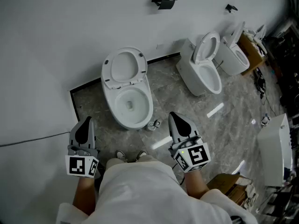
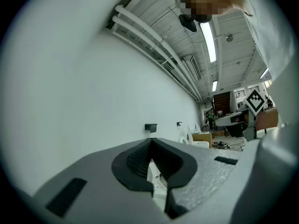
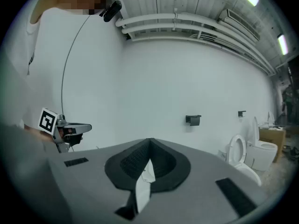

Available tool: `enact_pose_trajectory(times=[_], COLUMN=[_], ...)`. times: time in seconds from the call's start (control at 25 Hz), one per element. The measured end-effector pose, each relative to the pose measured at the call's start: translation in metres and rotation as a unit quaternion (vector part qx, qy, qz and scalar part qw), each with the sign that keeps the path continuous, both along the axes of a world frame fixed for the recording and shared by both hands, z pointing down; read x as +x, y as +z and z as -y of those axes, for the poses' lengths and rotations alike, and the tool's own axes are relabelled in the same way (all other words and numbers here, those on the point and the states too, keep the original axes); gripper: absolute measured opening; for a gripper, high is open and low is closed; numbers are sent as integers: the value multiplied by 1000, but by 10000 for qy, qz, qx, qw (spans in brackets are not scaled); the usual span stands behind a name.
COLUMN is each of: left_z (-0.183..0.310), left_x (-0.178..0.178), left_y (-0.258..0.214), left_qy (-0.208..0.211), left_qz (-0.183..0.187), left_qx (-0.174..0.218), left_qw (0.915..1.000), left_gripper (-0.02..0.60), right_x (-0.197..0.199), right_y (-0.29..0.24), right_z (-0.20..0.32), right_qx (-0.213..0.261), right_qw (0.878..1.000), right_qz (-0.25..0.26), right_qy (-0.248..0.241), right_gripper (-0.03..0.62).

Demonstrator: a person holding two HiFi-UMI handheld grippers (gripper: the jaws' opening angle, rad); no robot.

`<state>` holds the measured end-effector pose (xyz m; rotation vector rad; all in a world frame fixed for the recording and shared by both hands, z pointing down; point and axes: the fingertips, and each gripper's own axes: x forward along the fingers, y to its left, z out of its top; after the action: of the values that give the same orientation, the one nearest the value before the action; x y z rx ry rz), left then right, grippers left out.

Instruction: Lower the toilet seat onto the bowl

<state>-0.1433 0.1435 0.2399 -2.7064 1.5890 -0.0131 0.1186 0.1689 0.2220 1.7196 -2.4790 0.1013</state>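
The white toilet (image 1: pixel 132 105) stands against the wall in the head view. Its seat (image 1: pixel 124 67) is raised, leaning back toward the wall above the open bowl. My left gripper (image 1: pixel 87 122) hovers low left of the bowl with its jaws together and nothing held. My right gripper (image 1: pixel 173 116) hangs to the right of the bowl, jaws also together and holding nothing. Neither touches the toilet. In the left gripper view the gripper (image 2: pixel 152 142) points at the wall; in the right gripper view the gripper (image 3: pixel 149 143) does the same, with only a white sliver showing through the gap.
Two more toilets (image 1: pixel 204 65) (image 1: pixel 233 51) stand to the right along the wall. Black holders (image 1: pixel 163 0) hang on the wall. A white box (image 1: pixel 275 149) and a cardboard box (image 1: pixel 232 186) sit at the right. A small object (image 1: pixel 153 124) lies by the toilet base.
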Motion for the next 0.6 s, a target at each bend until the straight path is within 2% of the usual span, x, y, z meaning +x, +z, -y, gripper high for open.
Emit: enact_pose_trajectory(times=[0.4, 0.6], left_z=[-4, -8], left_x=[10, 12], left_y=[6, 6], left_qy=[-31, -79], left_qz=[1, 38], left_qx=[-12, -45], left_qw=[10000, 10000], left_gripper=[5, 5], right_x=[3, -6], right_y=[10, 2], right_z=[-5, -4], right_qx=[-77, 183], right_qw=[9998, 9979], right_qz=[19, -383], right_qy=[-172, -497], right_gripper=[-2, -2])
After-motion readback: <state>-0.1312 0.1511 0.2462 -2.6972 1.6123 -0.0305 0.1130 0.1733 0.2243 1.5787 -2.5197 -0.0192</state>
